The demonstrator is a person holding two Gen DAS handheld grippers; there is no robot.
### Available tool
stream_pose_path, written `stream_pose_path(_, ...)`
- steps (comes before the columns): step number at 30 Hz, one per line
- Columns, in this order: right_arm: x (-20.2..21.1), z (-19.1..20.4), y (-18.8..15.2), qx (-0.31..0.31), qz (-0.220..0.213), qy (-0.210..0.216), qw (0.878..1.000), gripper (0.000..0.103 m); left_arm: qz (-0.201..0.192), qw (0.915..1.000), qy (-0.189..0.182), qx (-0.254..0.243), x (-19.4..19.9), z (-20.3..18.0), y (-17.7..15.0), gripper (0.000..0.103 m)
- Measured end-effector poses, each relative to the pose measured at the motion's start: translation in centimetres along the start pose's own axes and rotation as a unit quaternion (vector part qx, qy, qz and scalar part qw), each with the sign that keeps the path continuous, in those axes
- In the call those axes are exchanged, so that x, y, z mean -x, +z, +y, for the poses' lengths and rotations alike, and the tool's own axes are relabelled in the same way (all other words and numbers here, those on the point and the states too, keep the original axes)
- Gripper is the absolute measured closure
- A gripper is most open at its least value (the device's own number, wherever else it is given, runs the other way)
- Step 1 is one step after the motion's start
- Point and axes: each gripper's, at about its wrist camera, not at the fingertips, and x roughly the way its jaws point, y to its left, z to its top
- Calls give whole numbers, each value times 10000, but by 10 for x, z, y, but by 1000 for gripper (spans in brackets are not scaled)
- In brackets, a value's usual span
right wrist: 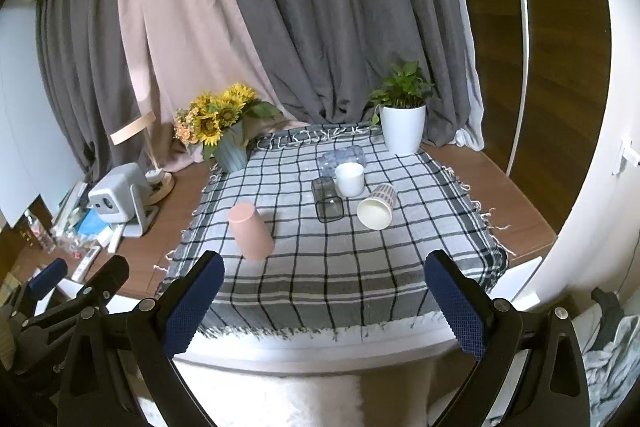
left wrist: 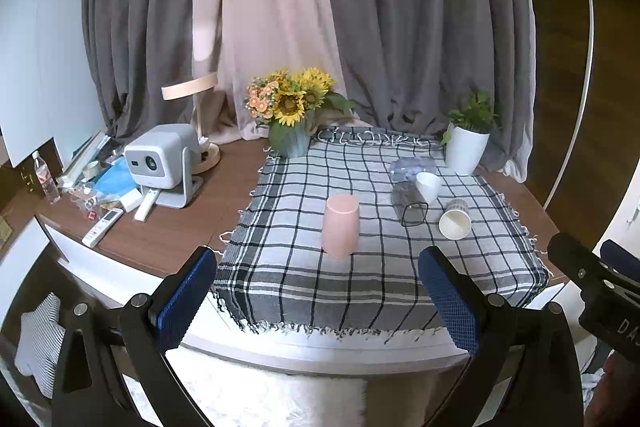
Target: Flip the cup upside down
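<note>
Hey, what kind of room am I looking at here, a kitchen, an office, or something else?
Most likely a bedroom or living room at home, not a kitchen: full-length curtains hang behind a wooden desk that holds a small projector, a sunflower bouquet and a checked cloth with cups.

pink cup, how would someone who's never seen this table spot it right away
Find the checkered cloth that covers the table. The pink cup stands on its left half, mouth down, alone and nearer the front edge than the cluster of cups to the right. It is the only pink one; the others are white, clear glass or striped paper.
</note>
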Motion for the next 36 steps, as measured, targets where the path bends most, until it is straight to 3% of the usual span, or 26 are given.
stream_pose_path(36, 5, -5, -1, -133, 7, -76, 9999, 2, -14, 10000, -95, -13, -1, -4, 4, 0)
